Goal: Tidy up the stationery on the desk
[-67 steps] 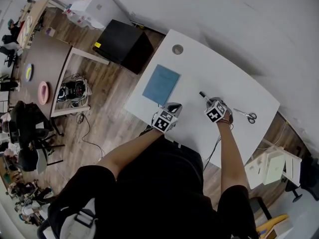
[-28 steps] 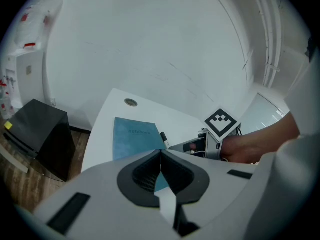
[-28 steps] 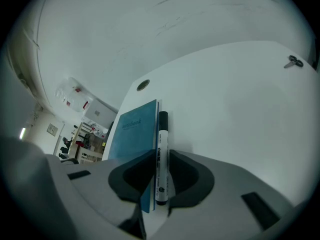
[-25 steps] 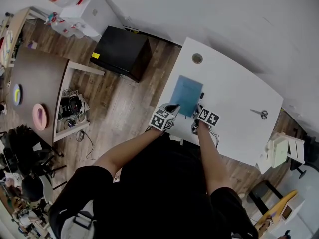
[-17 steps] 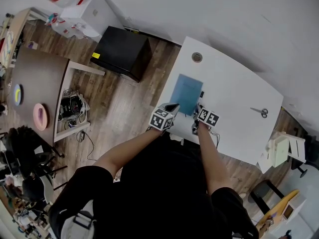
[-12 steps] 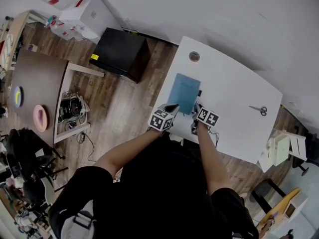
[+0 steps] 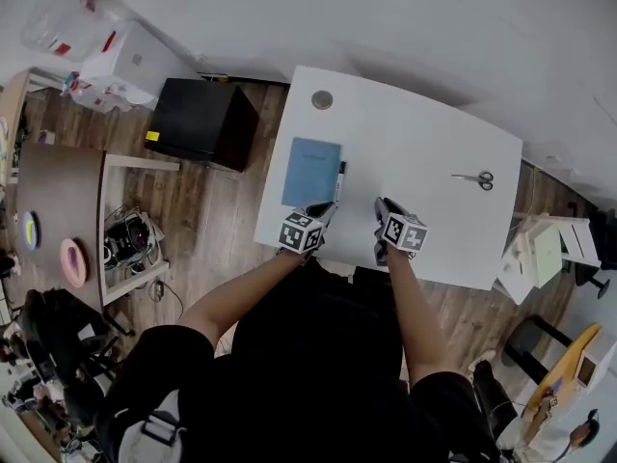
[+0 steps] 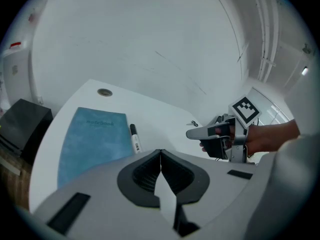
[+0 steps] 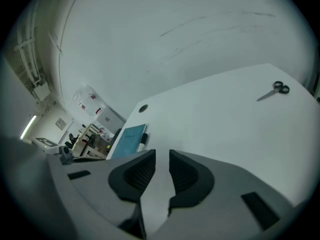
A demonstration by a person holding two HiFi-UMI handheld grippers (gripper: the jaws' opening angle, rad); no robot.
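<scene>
A blue notebook (image 7: 310, 172) lies near the left end of the white desk (image 7: 424, 143). A black marker (image 7: 339, 179) rests along its right edge, free of both grippers. A pair of scissors (image 7: 473, 178) lies far off at the desk's right end. My left gripper (image 7: 328, 209) is shut and empty, just in front of the notebook (image 8: 92, 139) and the marker (image 8: 135, 138). My right gripper (image 7: 383, 206) hovers over bare desk to the right of the marker. Its jaws stand slightly apart with nothing between them (image 9: 162, 159). The scissors (image 9: 274, 90) show far ahead in the right gripper view.
A round cable hole (image 7: 322, 99) sits in the desk's far left corner. A black cabinet (image 7: 201, 122) stands on the wooden floor left of the desk. A white shelf unit (image 7: 540, 249) stands off its right end, and a wall runs along the back.
The right gripper has drawn back to the right, away from the marker, and risen. The left gripper has shifted a little. The marker stays beside the notebook.
</scene>
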